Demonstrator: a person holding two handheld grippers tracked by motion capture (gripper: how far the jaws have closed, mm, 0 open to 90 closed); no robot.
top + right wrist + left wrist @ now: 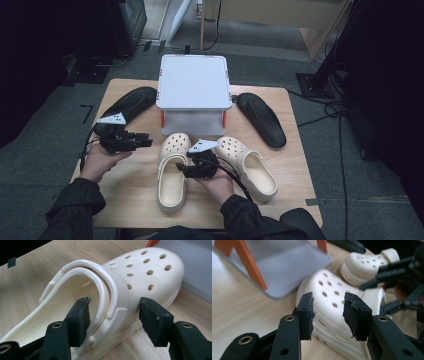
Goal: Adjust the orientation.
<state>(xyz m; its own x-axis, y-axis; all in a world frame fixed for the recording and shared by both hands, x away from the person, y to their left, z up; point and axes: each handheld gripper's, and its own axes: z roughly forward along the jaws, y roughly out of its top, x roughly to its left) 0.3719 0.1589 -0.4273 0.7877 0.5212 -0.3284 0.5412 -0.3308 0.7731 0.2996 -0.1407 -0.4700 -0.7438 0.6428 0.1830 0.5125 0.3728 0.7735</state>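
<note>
The left cream clog (173,172) lies on the table (135,195). The right gripper (113,315) is held wide around its side, not pinching. The left gripper (328,312) is half open, empty. Next, a squeeze is probably needed.

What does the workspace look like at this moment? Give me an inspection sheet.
Surface: light wooden table, bare at the front left.
Job's things: two cream perforated foam clogs, left clog and right clog, toes toward the white shelf on orange legs.
Clutter: two black insoles, left insole and right insole, flanking the shelf.
Grippers: left gripper open, beside the left clog; right gripper open, jaws straddling the left clog's side wall and strap, pads not pressing.
Cables: black cable trailing from the right gripper.
Surroundings: grey floor, dark stands.
</note>
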